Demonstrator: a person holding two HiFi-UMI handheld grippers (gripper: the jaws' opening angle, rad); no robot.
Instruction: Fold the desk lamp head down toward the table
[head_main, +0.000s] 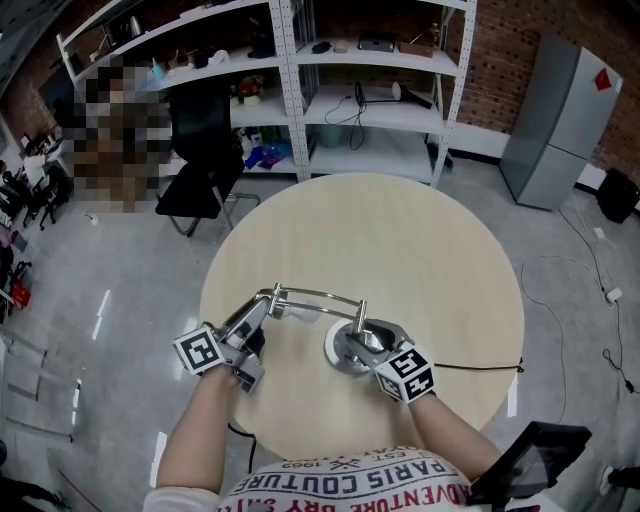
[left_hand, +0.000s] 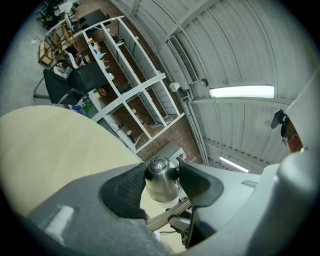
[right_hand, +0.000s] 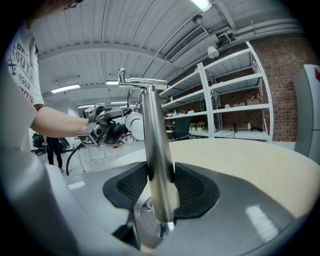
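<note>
A chrome desk lamp stands on the round beige table (head_main: 400, 240). Its round base (head_main: 338, 352) is near the front, with an upright pole (right_hand: 156, 150) and a horizontal arm (head_main: 318, 294) reaching left. My right gripper (head_main: 368, 338) is shut on the pole just above the base, and the right gripper view shows both pads pressed on it (right_hand: 159, 182). My left gripper (head_main: 262, 318) is shut on the lamp head (left_hand: 161, 182), a chrome cylinder squeezed between the pads, at the arm's left end. From the right gripper view, the head's white shade (right_hand: 135, 125) hangs beside the left gripper (right_hand: 107, 129).
A black cord (head_main: 480, 367) runs from the base to the table's right edge. Beyond the table stand white shelves (head_main: 350, 100), a black chair (head_main: 205, 170) and a grey cabinet (head_main: 560, 120). A dark tablet (head_main: 530, 460) sits at lower right.
</note>
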